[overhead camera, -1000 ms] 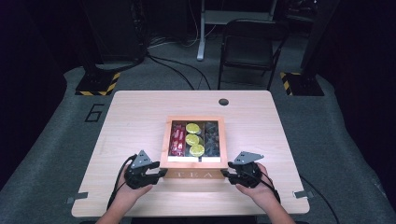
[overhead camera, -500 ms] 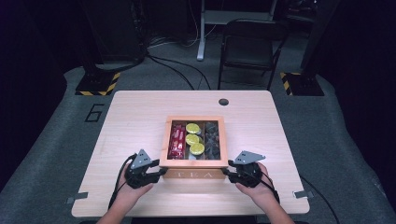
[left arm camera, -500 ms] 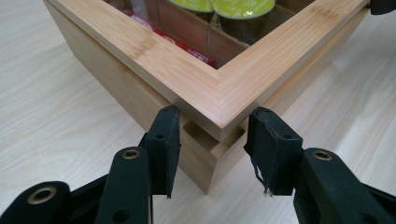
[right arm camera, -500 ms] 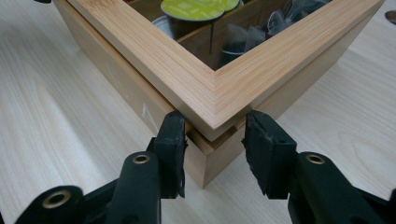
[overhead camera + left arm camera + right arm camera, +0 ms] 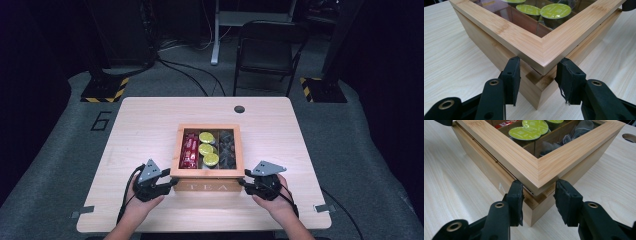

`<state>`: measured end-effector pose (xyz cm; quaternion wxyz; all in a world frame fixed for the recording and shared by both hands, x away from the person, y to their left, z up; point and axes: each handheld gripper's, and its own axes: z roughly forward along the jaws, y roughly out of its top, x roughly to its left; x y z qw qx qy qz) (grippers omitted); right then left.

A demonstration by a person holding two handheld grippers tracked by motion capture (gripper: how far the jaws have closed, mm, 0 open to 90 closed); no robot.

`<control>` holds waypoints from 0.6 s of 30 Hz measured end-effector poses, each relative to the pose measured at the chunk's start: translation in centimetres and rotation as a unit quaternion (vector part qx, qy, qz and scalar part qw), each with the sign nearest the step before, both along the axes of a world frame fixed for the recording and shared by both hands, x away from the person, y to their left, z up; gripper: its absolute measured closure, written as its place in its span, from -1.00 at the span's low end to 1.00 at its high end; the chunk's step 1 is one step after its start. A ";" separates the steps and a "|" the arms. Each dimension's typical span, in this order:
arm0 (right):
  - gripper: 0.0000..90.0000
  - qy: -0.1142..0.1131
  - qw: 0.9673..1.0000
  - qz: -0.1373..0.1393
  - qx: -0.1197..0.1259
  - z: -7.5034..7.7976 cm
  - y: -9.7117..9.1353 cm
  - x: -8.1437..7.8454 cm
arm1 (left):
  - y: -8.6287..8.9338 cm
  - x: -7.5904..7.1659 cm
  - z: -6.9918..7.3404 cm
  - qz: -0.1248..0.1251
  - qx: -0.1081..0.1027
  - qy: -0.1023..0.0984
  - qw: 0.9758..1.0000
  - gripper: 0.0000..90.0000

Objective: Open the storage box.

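Note:
A wooden tea box (image 5: pixel 207 186) with a glass-paned lid (image 5: pixel 207 173) stands in the middle of the table, front side toward me. Under the pane lie red packets (image 5: pixel 190 148), three green-topped capsules (image 5: pixel 208 149) and dark bags (image 5: pixel 227 147). My left gripper (image 5: pixel 173 182) is open at the box's front left corner, and its jaws straddle that corner (image 5: pixel 540 76) just under the overhanging lid (image 5: pixel 529 42). My right gripper (image 5: pixel 243 184) is open in the same way around the front right corner (image 5: pixel 538 195). A thin dark gap shows between lid (image 5: pixel 544 167) and body.
The light wooden table (image 5: pixel 150 125) has a round cable hole (image 5: pixel 239 109) at the back. Behind the table stand a folding chair (image 5: pixel 267 55) and yellow-black striped stand bases (image 5: pixel 105 90), with cables on the grey floor.

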<state>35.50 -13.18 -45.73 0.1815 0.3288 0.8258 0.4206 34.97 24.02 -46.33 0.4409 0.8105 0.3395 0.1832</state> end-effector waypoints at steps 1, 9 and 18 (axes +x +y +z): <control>0.29 -0.001 1.000 0.001 0.000 0.0 0.0 0.0 | 0.0 0.0 0.0 -0.001 0.000 -0.001 1.000 0.21; 0.29 -0.008 1.000 -0.003 0.015 0.5 -0.2 0.1 | 0.1 0.2 0.6 0.008 -0.025 -0.004 1.000 0.21; 0.29 -0.020 0.999 -0.010 0.027 1.7 -0.2 0.2 | 0.0 0.6 1.7 0.018 -0.026 -0.014 0.999 0.21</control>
